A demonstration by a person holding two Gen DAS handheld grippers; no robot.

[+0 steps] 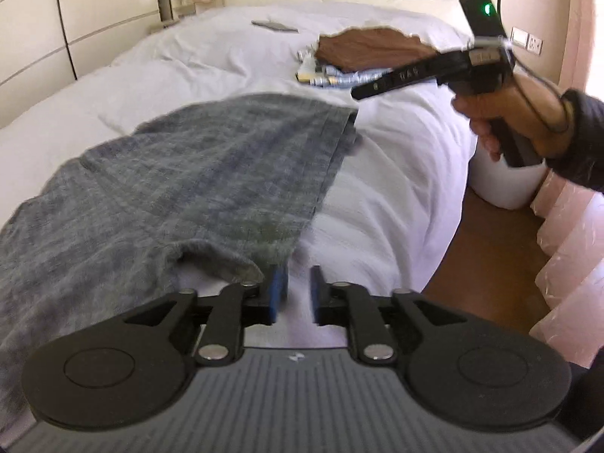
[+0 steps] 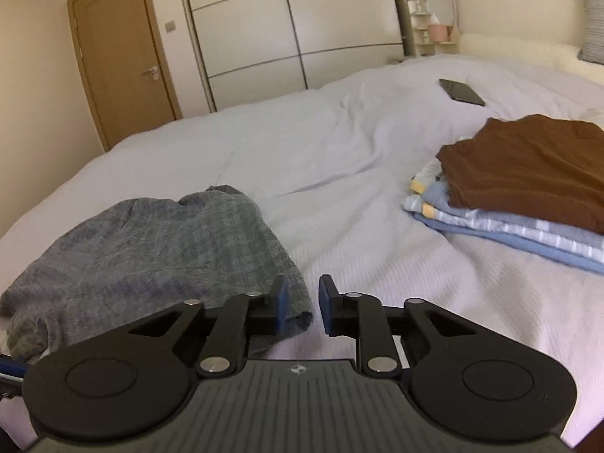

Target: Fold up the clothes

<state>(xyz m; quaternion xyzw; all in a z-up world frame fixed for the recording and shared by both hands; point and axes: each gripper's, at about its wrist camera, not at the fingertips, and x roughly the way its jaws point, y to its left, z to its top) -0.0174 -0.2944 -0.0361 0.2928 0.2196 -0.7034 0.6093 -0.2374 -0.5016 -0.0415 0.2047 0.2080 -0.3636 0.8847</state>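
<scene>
1. The grey garment (image 1: 181, 188) lies spread but rumpled on the white bed (image 1: 396, 188), with the pile of folded clothes (image 2: 528, 188) well apart from it, further up the bed.
2. The left gripper (image 1: 294, 294) is at the near corner of the garment. Its jaws stand a little apart and hold nothing; the cloth edge is just beside the left jaw, and I cannot tell if it touches.
3. The right gripper (image 2: 304, 305) is above the other near edge of the garment. Its jaws also have a narrow gap and are empty.
4. I judge the step in hand is to take two corners of the garment for the fold.
5. To do it well, each jaw pair should take only the garment edge, not the bed sheet under it.
6. Lifting both corners at the same height should keep the fold straight.
7. A phone (image 2: 461, 91) lies beyond the pile, far from the garment.
</scene>
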